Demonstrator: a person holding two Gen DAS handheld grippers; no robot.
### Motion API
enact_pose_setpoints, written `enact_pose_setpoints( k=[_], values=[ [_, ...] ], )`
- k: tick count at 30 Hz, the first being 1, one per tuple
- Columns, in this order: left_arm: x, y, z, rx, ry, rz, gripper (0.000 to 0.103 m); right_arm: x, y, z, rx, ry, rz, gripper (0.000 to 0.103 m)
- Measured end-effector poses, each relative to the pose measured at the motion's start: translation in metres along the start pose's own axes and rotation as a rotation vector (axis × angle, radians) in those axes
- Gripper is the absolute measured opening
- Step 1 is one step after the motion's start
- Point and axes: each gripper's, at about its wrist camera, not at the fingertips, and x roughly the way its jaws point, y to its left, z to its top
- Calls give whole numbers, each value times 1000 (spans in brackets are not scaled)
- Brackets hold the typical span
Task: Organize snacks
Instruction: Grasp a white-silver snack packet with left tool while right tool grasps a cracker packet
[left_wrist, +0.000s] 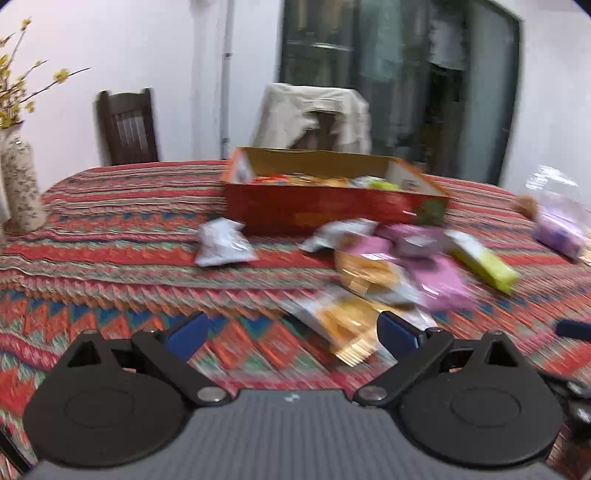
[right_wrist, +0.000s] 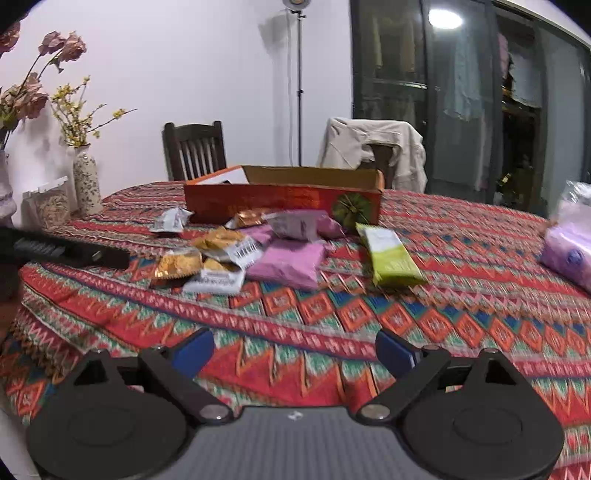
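Left gripper (left_wrist: 291, 332): jaws spread wide, gripping nothing; an orange-and-white snack packet (left_wrist: 343, 325) lies on the cloth between the blue pads, not pressed by them.
Right gripper (right_wrist: 295, 352): jaws released, only bare tablecloth between the pads.
Open room: a broad strip of tablecloth (right_wrist: 332, 332) lies free between the right gripper and the snacks; in the left wrist view the cloth to the left of the pile is also free.
Snack pile (right_wrist: 236, 258): loose packets on the cloth just in front of the box: crinkled gold foil, white wrappers with a barcode, soft pink pouches (right_wrist: 284, 264).
Green bar (right_wrist: 388, 254): long flat lime-and-white wrapper, just right of the pile.
Silver packet (right_wrist: 170, 220): small, apart at the pile's left, near the box corner.
Box (right_wrist: 284, 201): red cardboard, open-topped, low-walled; the left wrist view shows packets inside, blurred.
Purple bag (right_wrist: 569, 247): clear plastic, near the table's right edge.
Vase (right_wrist: 86, 182): speckled, upright, at the far left edge.
Chairs (right_wrist: 194, 149): dark wood, beyond the table; one draped with beige cloth.
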Motion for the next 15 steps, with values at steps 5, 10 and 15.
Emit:
enact_pose_setpoints(
  k=[5,10,15],
  values=[
    [47,25,26,36,-29,43,95,38,9,26,-66,23,41,79],
    [104,47,49,41,12,58,91,85,24,61,-161,41,108,74],
    [138,56,52,-2,18,1,89,136,43,78,-245,97,143,66]
  ],
)
